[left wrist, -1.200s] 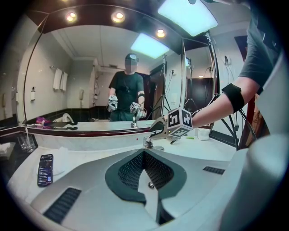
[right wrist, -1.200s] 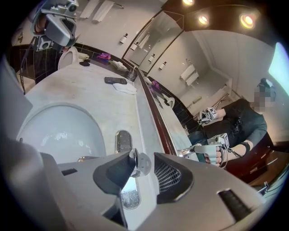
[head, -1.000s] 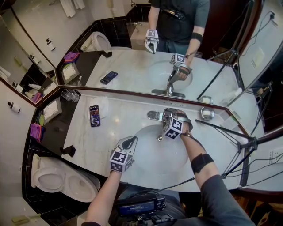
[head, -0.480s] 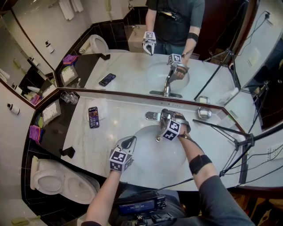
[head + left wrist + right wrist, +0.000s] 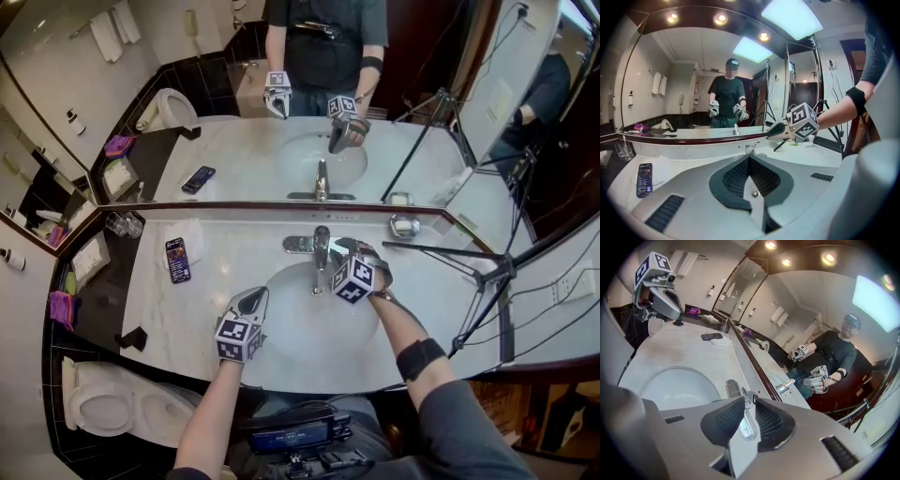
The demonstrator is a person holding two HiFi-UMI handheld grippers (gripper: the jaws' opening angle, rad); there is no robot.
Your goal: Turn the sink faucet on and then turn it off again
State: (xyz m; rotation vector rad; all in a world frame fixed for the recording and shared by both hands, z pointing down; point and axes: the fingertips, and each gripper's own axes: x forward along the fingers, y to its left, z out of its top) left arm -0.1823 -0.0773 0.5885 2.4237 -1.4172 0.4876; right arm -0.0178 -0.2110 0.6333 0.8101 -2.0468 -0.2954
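Note:
The chrome faucet [image 5: 321, 246] stands behind the white basin [image 5: 309, 328], with its base plate [image 5: 732, 389] on the counter. My right gripper [image 5: 343, 247] hovers just right of the faucet's top, apart from it. Its jaws have just been closing and still stand with a narrow gap. Nothing is pressed between them. In the right gripper view a chrome part of the faucet [image 5: 746, 429] shows through that gap [image 5: 750, 399]. My left gripper [image 5: 253, 300] is shut and empty over the basin's front left rim, pointing at the faucet [image 5: 750, 149].
A phone [image 5: 175, 260] lies on the marble counter to the left, with glasses [image 5: 122, 225] in the corner beyond it. A chrome dish [image 5: 405, 226] sits right of the faucet. A tripod leg [image 5: 469, 272] crosses the counter's right end. A mirror runs behind, and a toilet [image 5: 103, 408] stands lower left.
My right gripper has come off the faucet, drawing back to the right and upward, and its jaws have narrowed. The left gripper has stayed where it was.

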